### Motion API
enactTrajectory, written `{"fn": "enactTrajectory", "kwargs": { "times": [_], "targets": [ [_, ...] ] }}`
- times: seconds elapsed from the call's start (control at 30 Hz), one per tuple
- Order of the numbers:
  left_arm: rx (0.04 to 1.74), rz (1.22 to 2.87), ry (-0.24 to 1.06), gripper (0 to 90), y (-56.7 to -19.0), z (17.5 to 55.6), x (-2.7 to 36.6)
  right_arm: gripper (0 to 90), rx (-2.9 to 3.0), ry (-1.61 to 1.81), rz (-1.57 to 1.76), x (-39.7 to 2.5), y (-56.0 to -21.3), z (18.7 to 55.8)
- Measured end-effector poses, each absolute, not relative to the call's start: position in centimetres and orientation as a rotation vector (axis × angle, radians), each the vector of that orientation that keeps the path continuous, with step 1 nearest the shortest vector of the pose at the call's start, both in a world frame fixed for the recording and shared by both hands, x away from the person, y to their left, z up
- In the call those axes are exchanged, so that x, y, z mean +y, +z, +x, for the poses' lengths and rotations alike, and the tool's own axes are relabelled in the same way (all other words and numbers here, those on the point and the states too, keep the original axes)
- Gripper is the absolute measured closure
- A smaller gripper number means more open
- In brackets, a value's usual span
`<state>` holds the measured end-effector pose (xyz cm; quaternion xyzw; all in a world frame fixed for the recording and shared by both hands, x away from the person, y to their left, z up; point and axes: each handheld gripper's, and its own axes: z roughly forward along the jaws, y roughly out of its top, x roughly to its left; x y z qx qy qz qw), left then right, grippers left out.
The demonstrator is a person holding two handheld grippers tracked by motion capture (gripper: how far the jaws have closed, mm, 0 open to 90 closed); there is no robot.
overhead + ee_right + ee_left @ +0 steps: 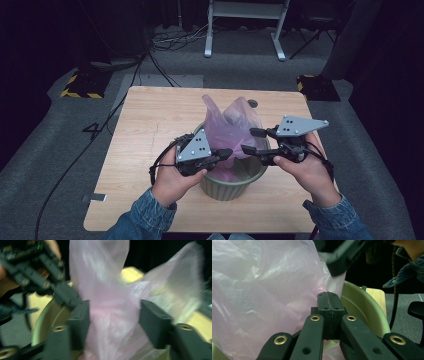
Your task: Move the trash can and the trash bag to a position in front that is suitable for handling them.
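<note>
Item: a pink plastic bag (231, 131), thin and translucent, is sitting in a pale green bin (231, 186) that is standing near the middle of a light wooden table (145, 130), slightly toward the near edge. The bag's two handle loops are rising above the rim, one toward the far left and one toward the far right, while its lower part is hanging inside the bin. Left gripper (223, 154): the person's left hand (172, 177) is holding it at the bin's left rim, its jaws pressed together; in the left gripper view the two pads are meeting with pink film running down behind them, so it is probably pinching a fold of the bag, though the trapped film itself is not plainly showing. Right gripper (248, 141): the right hand (307, 172) is bringing it in from the right, jaws standing apart on either side of a twisted upright strip of the bag, as the blurred right gripper view is showing; the pads are not yet pressing on the film. Judgement: the left side appears to be anchoring one edge so the bag is not slipping, while the right is lining up to take the opposite part, either for spreading the mouth over the rim or for lifting the bag out; which one cannot be told. Surroundings: grey carpet (50, 145), cables (172, 37) and a white frame (245, 27) at the far side.
</note>
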<state>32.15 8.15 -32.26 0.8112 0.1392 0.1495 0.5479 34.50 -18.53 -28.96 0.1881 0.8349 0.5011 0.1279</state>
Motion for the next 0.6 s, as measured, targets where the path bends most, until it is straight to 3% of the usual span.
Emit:
{"fn": "enactTrajectory", "kwargs": {
  "times": [0.07, 0.1, 0.13, 0.23, 0.37, 0.43, 0.5, 0.53, 0.57, 0.6],
  "targets": [
    [0.358, 1.912, 0.372, 84.8, -32.3, 32.2, 8.3, 86.6, 2.471, 1.480, 0.534, -18.5, -29.1, 34.4],
    [0.372, 1.903, 0.392, 74.5, -32.4, 32.3, 8.2, 90.0, 2.474, 1.478, 0.531, -18.5, -29.1, 34.2],
    [0.367, 1.916, 0.408, 63.6, -32.4, 32.3, 8.1, 90.0, 2.475, 1.477, 0.530, -18.3, -29.1, 34.1],
    [0.334, 1.954, 0.409, 58.1, -32.4, 32.2, 7.3, 90.0, 2.488, 1.512, 0.502, -17.8, -29.0, 33.6],
    [0.331, 1.947, 0.365, 79.6, -32.2, 32.1, 7.0, 88.1, 2.510, 1.523, 0.444, -17.2, -28.7, 33.0],
    [0.344, 1.941, 0.354, 87.9, -32.1, 32.2, 7.1, 74.1, 2.512, 1.513, 0.436, -17.0, -28.7, 32.9],
    [0.351, 1.930, 0.342, 89.2, -32.1, 32.2, 7.2, 63.5, 2.487, 1.508, 0.438, -17.0, -28.8, 33.0],
    [0.350, 1.929, 0.334, 89.4, -32.1, 32.3, 7.3, 63.6, 2.487, 1.505, 0.442, -17.0, -28.8, 33.1],
    [0.348, 1.930, 0.333, 89.4, -32.1, 32.2, 7.3, 69.8, 2.486, 1.501, 0.441, -17.1, -28.9, 33.2],
    [0.349, 1.929, 0.340, 89.5, -32.1, 32.2, 7.3, 83.3, 2.490, 1.493, 0.426, -17.2, -28.8, 33.2]
  ]
}}
